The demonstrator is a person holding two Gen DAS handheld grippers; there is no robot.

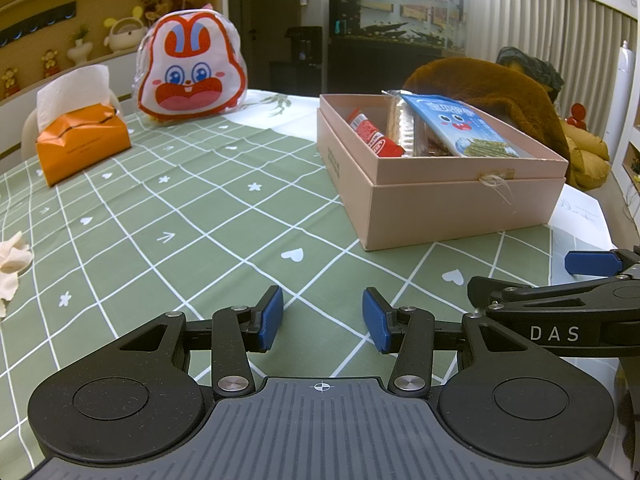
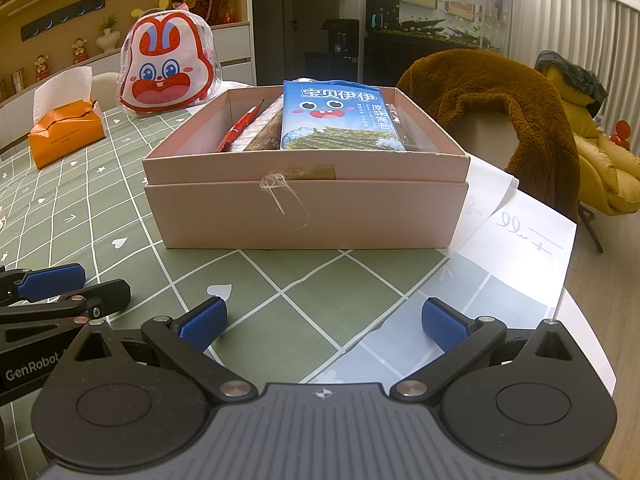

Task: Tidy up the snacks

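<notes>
Tissues first, over on our far left: an orange tissue box (image 1: 82, 145) with a white sheet poking up, sitting on the green checked tablecloth (image 1: 192, 216). Just beyond it to the right we've got the rabbit-face pouch (image 1: 191, 68), standing upright near the far edge of the table. Moving across, here's our left gripper (image 1: 323, 318), low over the cloth, jaws apart with nothing between the blue pads. Right beside it, our right gripper (image 2: 322, 322) is spread wider still, empty too, and aimed straight at the pink box (image 2: 306, 216). That box sits open on the right half of the table, and the snacks are inside: a red packet (image 2: 240, 128) leaning at the left, a brown wafer pack (image 2: 262, 130) next to it, and the blue seaweed packet (image 2: 340, 118) propped on top. Behind the box, a brown fleece (image 2: 492, 92) drapes over a chair.
</notes>
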